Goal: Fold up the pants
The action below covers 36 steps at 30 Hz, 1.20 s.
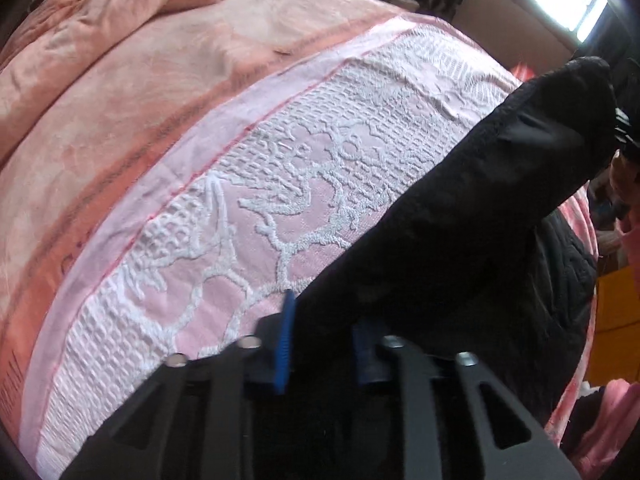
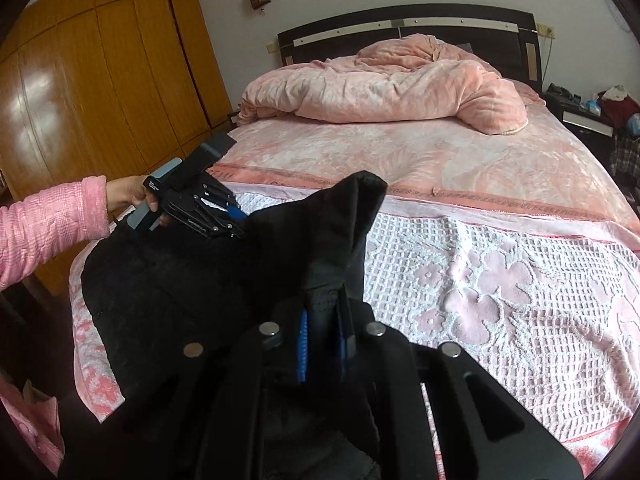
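The black pants (image 2: 172, 280) lie at the near left corner of the bed, partly lifted. My right gripper (image 2: 322, 344) is shut on a raised edge of the pants, which stands up in a peak in front of it. My left gripper (image 1: 324, 344) is shut on another edge of the pants (image 1: 460, 220), the black cloth stretching up to the right. In the right wrist view the left gripper (image 2: 236, 220) shows at the left, held by a hand in a pink sleeve, clamped on the pants.
The bed has a pink and white textured cover (image 2: 500, 280) over a pink sheet (image 2: 400, 152). A crumpled pink quilt (image 2: 384, 84) lies by the dark headboard. A wooden wardrobe (image 2: 100, 80) stands left. A cluttered nightstand (image 2: 588, 112) stands right.
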Each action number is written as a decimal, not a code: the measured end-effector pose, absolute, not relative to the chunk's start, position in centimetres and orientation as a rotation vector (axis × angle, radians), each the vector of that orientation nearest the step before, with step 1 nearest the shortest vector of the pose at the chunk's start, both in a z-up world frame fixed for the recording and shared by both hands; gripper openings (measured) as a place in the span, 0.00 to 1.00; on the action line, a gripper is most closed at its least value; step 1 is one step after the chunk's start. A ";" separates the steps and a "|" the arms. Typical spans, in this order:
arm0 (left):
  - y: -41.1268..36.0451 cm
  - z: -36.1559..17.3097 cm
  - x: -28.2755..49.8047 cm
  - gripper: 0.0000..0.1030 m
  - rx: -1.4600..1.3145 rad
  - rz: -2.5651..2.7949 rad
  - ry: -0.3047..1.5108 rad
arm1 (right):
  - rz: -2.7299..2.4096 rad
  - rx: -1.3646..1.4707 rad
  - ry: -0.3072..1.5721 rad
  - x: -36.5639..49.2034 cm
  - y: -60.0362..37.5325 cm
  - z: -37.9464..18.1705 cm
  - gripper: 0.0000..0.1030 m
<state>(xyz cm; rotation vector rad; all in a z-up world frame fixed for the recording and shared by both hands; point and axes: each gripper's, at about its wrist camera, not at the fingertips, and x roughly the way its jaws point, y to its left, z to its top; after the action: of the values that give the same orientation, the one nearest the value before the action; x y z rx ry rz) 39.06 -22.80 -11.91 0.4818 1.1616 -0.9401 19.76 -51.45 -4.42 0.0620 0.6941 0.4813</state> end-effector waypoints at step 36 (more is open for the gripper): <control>-20.2 -12.3 9.0 0.08 0.650 -0.551 0.722 | 0.246 0.246 0.780 9.2 -50.0 -13.8 0.13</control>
<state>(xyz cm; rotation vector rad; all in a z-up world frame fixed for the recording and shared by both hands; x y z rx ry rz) 8.96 -20.18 -12.29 0.6503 0.7218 -0.5506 9.24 -50.05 -13.82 0.2462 0.7796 0.2456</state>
